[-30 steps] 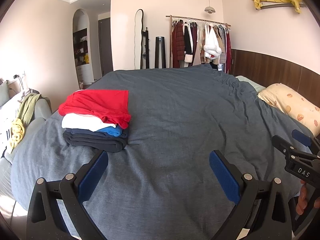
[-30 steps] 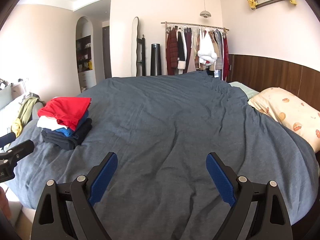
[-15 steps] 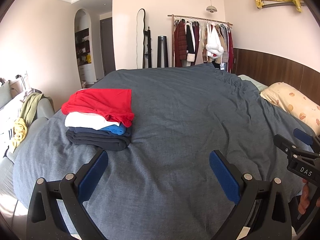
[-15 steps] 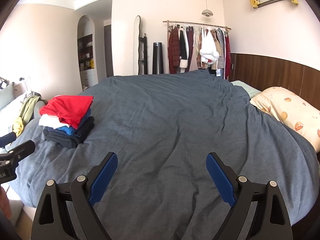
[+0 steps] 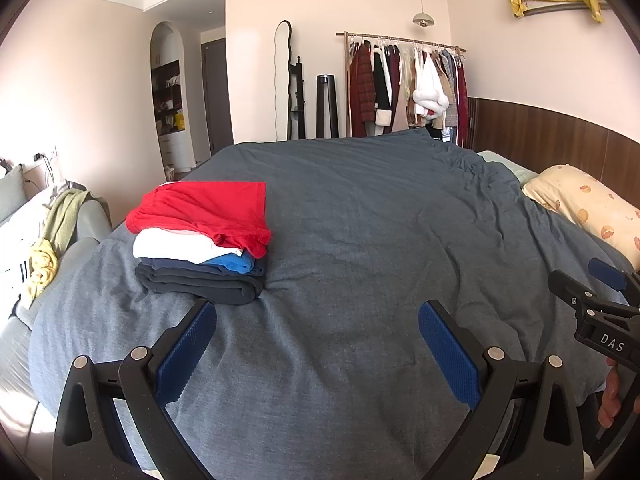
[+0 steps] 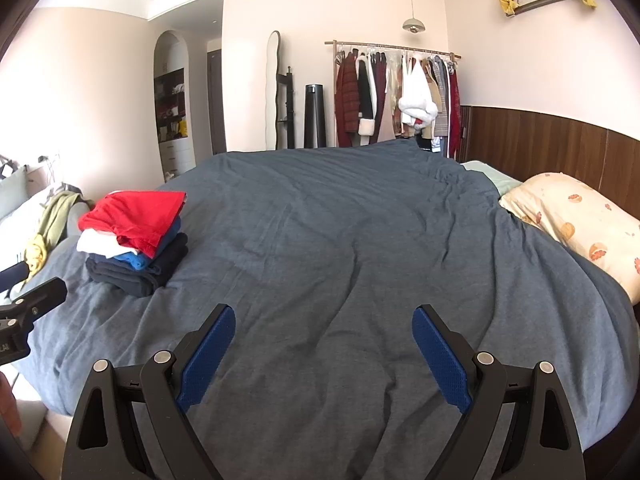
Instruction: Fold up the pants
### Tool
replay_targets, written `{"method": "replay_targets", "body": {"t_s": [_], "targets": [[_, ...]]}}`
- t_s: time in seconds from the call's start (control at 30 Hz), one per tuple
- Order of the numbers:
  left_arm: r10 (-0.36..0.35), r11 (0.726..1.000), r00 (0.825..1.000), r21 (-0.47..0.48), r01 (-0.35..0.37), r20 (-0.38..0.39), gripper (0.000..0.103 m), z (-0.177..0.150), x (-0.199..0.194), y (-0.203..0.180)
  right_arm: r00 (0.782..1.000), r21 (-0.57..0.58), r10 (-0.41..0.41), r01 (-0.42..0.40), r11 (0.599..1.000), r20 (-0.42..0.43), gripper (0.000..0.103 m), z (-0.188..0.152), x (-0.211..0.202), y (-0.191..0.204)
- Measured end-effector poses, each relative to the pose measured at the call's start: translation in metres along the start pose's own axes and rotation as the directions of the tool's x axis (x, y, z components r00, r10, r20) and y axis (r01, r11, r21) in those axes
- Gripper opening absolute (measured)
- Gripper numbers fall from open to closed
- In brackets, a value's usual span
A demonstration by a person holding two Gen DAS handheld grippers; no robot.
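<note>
A stack of folded clothes [image 5: 204,240] lies on the left part of the bed: a red piece on top, then white, blue and dark ones. It also shows in the right wrist view [image 6: 136,244]. My left gripper [image 5: 316,340] is open and empty above the grey-blue duvet [image 5: 380,220], just right of and nearer than the stack. My right gripper [image 6: 324,344] is open and empty over the middle of the duvet [image 6: 360,240]. No unfolded pants show in either view.
A patterned pillow [image 5: 584,208] lies at the bed's right by the wood-panelled wall. A clothes rack [image 5: 404,84] stands beyond the bed. A sofa with a green-yellow garment [image 5: 52,236] is at the left. The right gripper shows at the left view's right edge [image 5: 600,312].
Both views have shifted slightly: the stack and room sit a little further right and lower than one second ago. Both grippers stay open and empty.
</note>
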State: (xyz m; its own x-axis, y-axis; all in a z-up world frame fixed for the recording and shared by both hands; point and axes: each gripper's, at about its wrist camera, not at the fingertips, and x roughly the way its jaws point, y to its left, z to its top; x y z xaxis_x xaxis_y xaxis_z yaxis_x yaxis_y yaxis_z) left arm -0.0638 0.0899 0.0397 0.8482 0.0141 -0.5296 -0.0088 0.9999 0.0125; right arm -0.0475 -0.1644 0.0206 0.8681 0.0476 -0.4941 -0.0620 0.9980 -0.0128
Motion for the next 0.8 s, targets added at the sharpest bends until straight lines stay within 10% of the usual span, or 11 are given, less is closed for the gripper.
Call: {"method": "replay_targets", "body": {"t_s": [0.8], "targets": [[0.003, 1.000, 1.000, 0.003, -0.003, -0.003, 0.103, 0.000, 0.004, 0.012, 1.000, -0.001, -0.013, 0.013, 1.000, -0.014, 0.091, -0.003, 0.002, -0.003]]}}
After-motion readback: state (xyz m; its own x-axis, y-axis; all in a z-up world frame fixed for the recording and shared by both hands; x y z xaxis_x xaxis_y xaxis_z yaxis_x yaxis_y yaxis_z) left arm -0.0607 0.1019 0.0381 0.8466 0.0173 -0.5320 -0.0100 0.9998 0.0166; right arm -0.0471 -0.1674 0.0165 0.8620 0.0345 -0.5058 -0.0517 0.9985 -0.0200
